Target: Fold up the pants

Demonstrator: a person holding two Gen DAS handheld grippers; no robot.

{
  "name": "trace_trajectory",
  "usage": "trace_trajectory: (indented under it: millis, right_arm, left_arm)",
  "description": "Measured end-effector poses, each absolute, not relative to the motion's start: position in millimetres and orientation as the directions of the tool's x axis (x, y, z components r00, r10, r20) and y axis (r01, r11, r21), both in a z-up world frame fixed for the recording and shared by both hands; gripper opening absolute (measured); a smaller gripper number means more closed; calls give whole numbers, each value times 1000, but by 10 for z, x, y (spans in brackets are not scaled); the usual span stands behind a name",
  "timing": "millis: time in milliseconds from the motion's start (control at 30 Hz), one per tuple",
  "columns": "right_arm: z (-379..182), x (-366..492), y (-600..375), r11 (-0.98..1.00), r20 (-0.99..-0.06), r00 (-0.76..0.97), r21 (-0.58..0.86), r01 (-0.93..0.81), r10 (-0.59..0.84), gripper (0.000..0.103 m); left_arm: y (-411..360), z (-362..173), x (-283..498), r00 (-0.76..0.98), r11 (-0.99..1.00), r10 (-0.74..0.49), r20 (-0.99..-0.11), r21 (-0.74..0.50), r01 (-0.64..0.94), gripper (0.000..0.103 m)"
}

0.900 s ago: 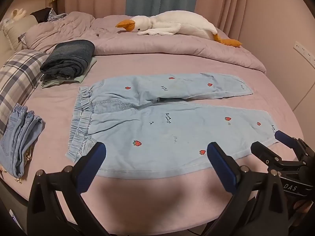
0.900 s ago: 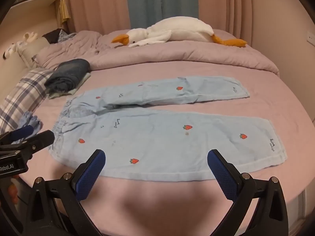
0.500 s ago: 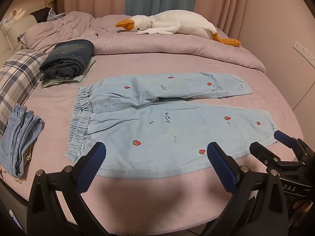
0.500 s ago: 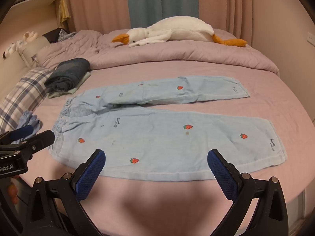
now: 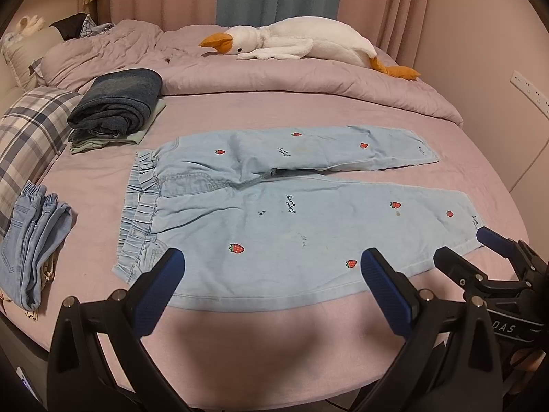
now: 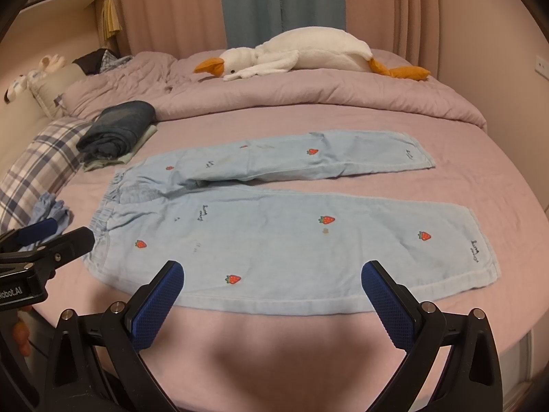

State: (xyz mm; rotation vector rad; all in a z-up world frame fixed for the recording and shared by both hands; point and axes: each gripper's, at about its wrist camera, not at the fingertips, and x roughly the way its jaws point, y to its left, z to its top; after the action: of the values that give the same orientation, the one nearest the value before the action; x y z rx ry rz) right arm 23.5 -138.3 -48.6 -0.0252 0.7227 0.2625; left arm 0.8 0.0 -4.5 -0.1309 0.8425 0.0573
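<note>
Light blue pants with strawberry prints (image 5: 281, 213) lie spread flat on the pink bed, waistband to the left, both legs reaching right; they also show in the right wrist view (image 6: 284, 226). My left gripper (image 5: 271, 274) is open and empty, hovering above the near edge of the pants by the waist end. My right gripper (image 6: 271, 285) is open and empty above the near leg's lower edge. The right gripper shows in the left wrist view (image 5: 480, 257) beside the near leg's hem. The left gripper shows in the right wrist view (image 6: 55, 237) beside the waistband.
A folded dark stack of clothes (image 5: 116, 106) lies at the back left. Folded light jeans (image 5: 31, 240) lie at the left edge next to a plaid pillow (image 5: 27, 137). A white goose plush (image 5: 295, 41) rests on the rumpled duvet (image 5: 308, 79) behind.
Both views have shifted only slightly; the pants lie unchanged and both grippers stay open.
</note>
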Motion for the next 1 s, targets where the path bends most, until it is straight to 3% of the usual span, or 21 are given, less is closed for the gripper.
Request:
trace_trajectory:
  millis: [667, 1000]
  right_arm:
    - [-482, 222, -1372, 968, -658, 719, 63, -245, 224, 103]
    - [-483, 223, -1378, 968, -660, 718, 61, -244, 223, 103]
  left_arm:
    - [-41, -39, 5, 650, 992, -14, -760, -90, -84, 103]
    - [-59, -83, -1, 709, 996, 0, -705, -63, -62, 103]
